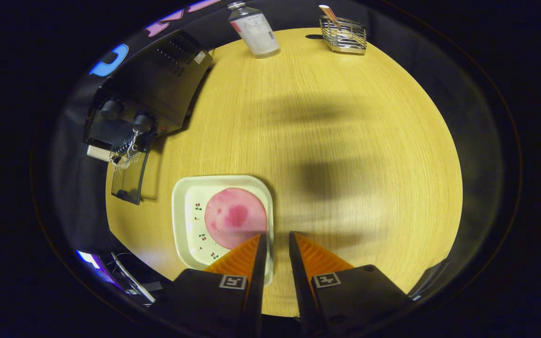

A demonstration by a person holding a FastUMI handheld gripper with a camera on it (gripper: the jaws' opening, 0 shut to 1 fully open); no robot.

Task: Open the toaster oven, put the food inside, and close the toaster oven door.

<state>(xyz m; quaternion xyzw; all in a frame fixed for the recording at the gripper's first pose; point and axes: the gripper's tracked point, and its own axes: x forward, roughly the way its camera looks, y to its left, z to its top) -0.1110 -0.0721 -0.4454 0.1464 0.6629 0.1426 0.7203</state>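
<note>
Oven door point(128, 180) down already; tongs point(277, 240) narrowly parted, empty, over plate point(183, 225) rim. Next: pinching the pink slice point(234, 218).

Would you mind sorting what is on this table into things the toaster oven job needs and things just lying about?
Needed for the job:
toaster oven, its door already open
round pink food on the square plate
claw, fingers slightly apart, over the plate's edge, holding nothing

Just lying about:
clear bottle
wire basket
</note>
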